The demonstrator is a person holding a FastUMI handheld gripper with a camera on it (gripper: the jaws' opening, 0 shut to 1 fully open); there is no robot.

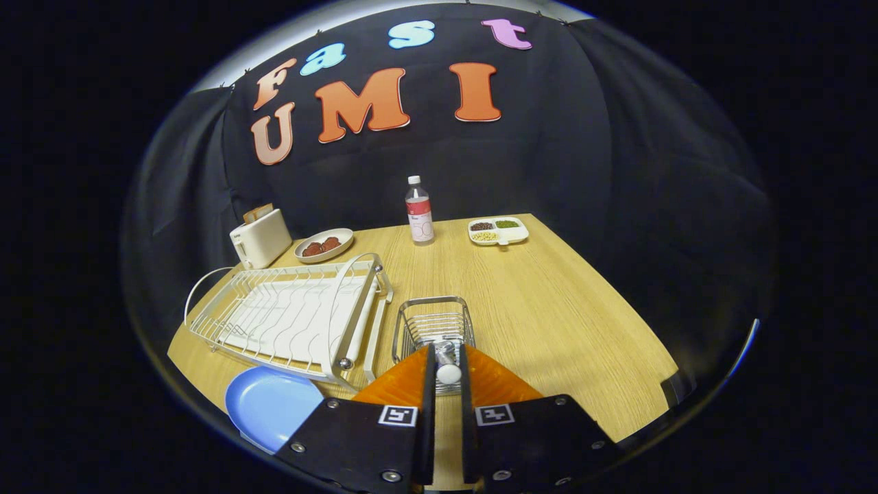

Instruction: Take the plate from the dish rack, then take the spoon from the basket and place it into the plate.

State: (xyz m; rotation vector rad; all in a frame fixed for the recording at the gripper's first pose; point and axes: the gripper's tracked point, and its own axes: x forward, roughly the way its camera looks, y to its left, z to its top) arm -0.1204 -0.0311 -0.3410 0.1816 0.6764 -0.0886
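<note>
Blue plate (271, 405) sits flat on the tabletop (549, 309) at lower left of the frame, already out of the white wire dish rack (288, 315) just behind it; rack now holds no dishes; toaster (259, 237) and a bowl of dark food (324, 245) at upper left, behind the rack; centre frame: wire basket (433, 326), spoon (447, 363) standing in it, rounded handle end up; gripper (447, 374) jaws narrow, one either side of that handle end, near or touching; can't tell if both press yet; judgement: spoon is light, stiff, smooth metal, likely slippery; clamp squarely on the handle below the rounded tip, lift straight up to clear the wires; bottle (420, 211) and divided snack tray (499, 230) upper centre-right, well beyond the jaws; plate lies left of the jaws, near.
</note>
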